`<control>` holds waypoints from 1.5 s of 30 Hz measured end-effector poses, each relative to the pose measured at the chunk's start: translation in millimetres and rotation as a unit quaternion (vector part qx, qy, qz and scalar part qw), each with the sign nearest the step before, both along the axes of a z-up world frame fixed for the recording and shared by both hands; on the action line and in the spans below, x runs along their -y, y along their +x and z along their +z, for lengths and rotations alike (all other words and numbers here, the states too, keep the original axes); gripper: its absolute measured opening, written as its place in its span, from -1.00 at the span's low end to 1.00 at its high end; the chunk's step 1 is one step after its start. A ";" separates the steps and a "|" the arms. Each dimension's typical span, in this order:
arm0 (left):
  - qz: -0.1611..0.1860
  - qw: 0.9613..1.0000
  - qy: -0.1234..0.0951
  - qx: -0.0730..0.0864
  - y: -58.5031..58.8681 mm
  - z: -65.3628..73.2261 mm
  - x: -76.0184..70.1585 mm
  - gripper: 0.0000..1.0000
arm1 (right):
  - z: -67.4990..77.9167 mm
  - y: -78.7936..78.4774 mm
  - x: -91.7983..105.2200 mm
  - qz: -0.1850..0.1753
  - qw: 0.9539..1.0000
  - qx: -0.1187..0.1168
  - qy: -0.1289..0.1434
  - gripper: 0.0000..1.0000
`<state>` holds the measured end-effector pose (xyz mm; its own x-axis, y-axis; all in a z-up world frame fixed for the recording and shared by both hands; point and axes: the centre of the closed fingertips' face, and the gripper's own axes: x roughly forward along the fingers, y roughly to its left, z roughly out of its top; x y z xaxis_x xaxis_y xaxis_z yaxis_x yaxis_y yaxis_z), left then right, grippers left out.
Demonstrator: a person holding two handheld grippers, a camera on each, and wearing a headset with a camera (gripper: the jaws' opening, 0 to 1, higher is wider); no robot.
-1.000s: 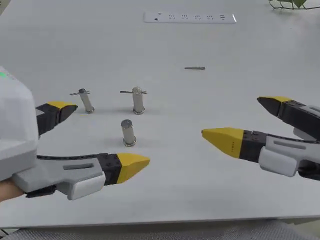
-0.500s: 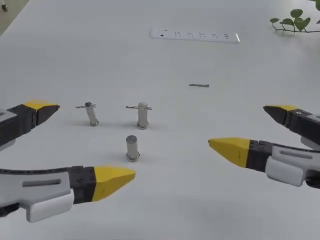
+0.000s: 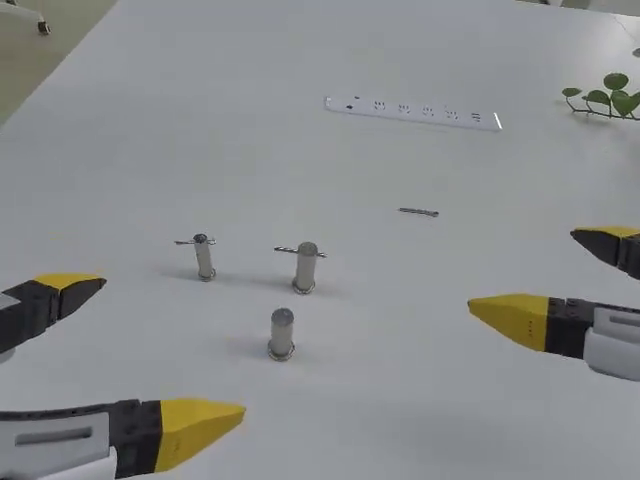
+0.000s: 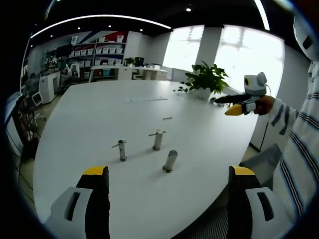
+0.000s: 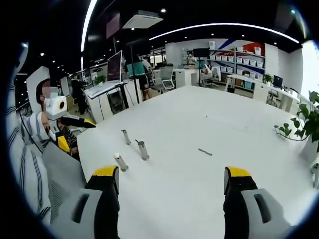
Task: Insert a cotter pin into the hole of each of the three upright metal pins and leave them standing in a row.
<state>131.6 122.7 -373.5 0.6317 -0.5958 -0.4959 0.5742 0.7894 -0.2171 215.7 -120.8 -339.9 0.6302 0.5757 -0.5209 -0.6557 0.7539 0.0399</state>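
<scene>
head view: on the white table (image 3: 150, 120) the left fitted pin (image 3: 204, 258) and right fitted pin (image 3: 306, 268) stand side by side, each with a cotter pin through its top. the bare pin (image 3: 282, 333) stands nearer the near edge. a loose cotter pin (image 3: 419, 212) lies toward the far edge, short of the power strip (image 3: 415, 111). the left gripper (image 3: 140, 355) and right gripper (image 3: 545, 272) hover, spread wide and holding nothing. left gripper view: jaws wide apart, pins ahead. right gripper view: jaws apart, loose cotter pin ahead.

Left gripper (image 3: 170, 348) cut off at bottom-left edge; right gripper (image 3: 523, 270), plant (image 3: 618, 99) at right edge.
</scene>
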 end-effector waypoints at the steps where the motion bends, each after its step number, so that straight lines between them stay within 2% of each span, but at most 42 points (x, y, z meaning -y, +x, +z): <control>1: 0.000 1.000 0.001 0.000 0.0 -0.3 -0.6 0.98 | 1.2 3.5 1.0 0.002 1.000 0.001 -0.006 0.68; 6: 0.009 1.000 -0.001 -0.004 1.1 -0.8 -4.8 0.98 | 8.6 22.5 1.2 0.032 0.999 0.011 -0.041 0.63; 10: 0.017 1.000 -0.009 -0.003 2.4 1.1 -6.7 0.98 | 9.0 36.2 -3.7 0.072 0.994 0.010 -0.083 0.60; 12: 0.019 1.000 -0.007 -0.001 2.9 1.4 -7.6 0.97 | 8.0 42.6 -8.5 0.095 0.991 0.005 -0.097 0.58; 15: 0.020 1.000 -0.003 0.001 2.6 2.1 -8.7 0.90 | 6.8 54.4 -15.2 0.132 0.983 0.006 -0.131 0.56; 18: 0.024 1.000 -0.008 0.002 2.8 3.8 -9.3 0.89 | 6.4 63.7 -20.3 0.154 0.977 0.006 -0.149 0.55; 22: 0.042 0.999 -0.009 0.010 7.4 6.1 -13.0 0.89 | 2.5 77.1 -25.5 0.197 0.960 0.013 -0.199 0.52; 25: 0.052 0.999 -0.007 0.012 10.5 7.0 -14.6 0.89 | -3.0 85.1 -29.9 0.219 0.951 0.010 -0.218 0.50; 28: 0.057 0.998 -0.013 0.010 11.7 8.7 -14.3 0.89 | -8.8 94.2 -30.2 0.248 0.936 0.008 -0.249 0.48; 32: 0.055 0.998 -0.006 0.003 10.5 5.7 -15.0 0.89 | -15.5 107.9 -30.4 0.269 0.925 0.000 -0.268 0.43; 34: 0.055 0.998 -0.009 0.000 9.8 5.2 -14.5 0.89 | -21.1 115.2 -29.4 0.280 0.919 -0.007 -0.279 0.38; 37: 0.055 0.998 -0.010 -0.003 8.7 4.1 -13.9 0.88 | -32.8 122.0 -27.5 0.310 0.901 -0.021 -0.302 0.30; 39: 0.055 0.998 -0.010 -0.005 8.1 3.3 -13.5 0.88 | -39.9 126.1 -27.4 0.317 0.896 -0.030 -0.309 0.30; 40: 0.055 0.998 -0.011 -0.007 7.6 2.8 -12.9 0.87 | -46.2 127.9 -26.6 0.325 0.890 -0.038 -0.316 0.28; 41: 0.055 0.998 -0.011 -0.007 7.4 2.5 -12.6 0.87 | -50.6 129.0 -26.7 0.331 0.887 -0.042 -0.319 0.26; 42: 0.055 0.998 -0.011 -0.008 7.2 2.1 -12.3 0.87 | -57.5 129.3 -26.4 0.341 0.882 -0.051 -0.323 0.21; 43: 0.055 0.998 -0.012 -0.009 7.0 1.9 -12.0 0.87 | -59.9 129.4 -26.0 0.343 0.880 -0.055 -0.324 0.11; 44: 0.055 0.998 -0.012 -0.009 7.0 1.9 -11.8 0.86 | -67.0 130.7 -24.7 0.348 0.875 -0.064 -0.331 0.03; 45: 0.055 0.998 -0.013 -0.009 7.0 1.9 -11.7 0.86 | -71.1 132.2 -24.4 0.351 0.872 -0.066 -0.335 -0.04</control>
<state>138.5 134.3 -371.6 0.6850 -0.5359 -0.4935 0.4798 0.8416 -0.2479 347.9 -96.4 -411.0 0.1539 0.3341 -0.9299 -0.9881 0.0518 -0.1449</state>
